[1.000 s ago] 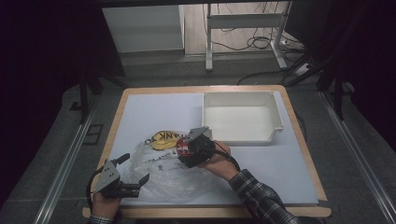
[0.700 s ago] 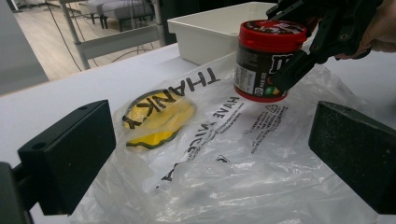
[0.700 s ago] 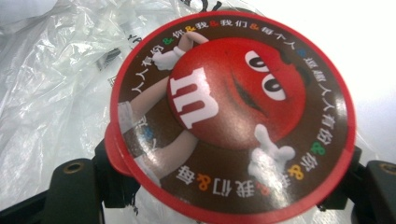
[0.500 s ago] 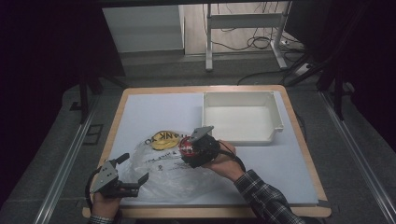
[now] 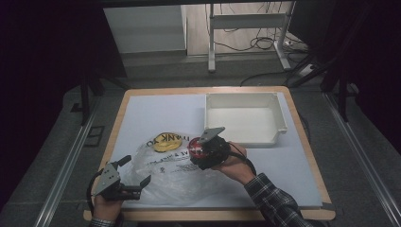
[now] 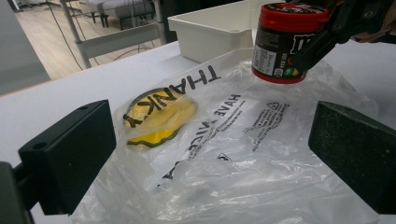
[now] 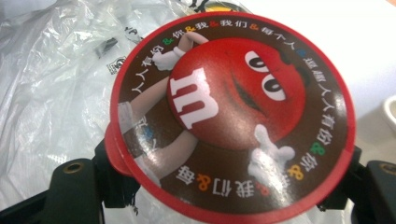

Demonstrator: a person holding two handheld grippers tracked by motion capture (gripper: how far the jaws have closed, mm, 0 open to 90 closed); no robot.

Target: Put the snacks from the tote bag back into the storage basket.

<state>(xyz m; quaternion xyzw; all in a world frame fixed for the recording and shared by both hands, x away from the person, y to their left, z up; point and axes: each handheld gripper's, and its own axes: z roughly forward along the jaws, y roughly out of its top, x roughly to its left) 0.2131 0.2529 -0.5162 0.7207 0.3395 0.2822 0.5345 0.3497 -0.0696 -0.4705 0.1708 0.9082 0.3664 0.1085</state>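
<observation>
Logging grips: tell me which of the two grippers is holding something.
The right gripper: its jaws clamp the red-lidded candy jar above the plastic bag. The left gripper stands open, with nothing between its jaws.

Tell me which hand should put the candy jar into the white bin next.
Right. The right gripper already clamps the candy jar, lifted above the plastic bag near the white bin. The left gripper sits open at the bag's near edge.

White table (image 5: pixel 156 113), plastic bag (image 5: pixel 175 175), white tray (image 5: pixel 246 138)
</observation>
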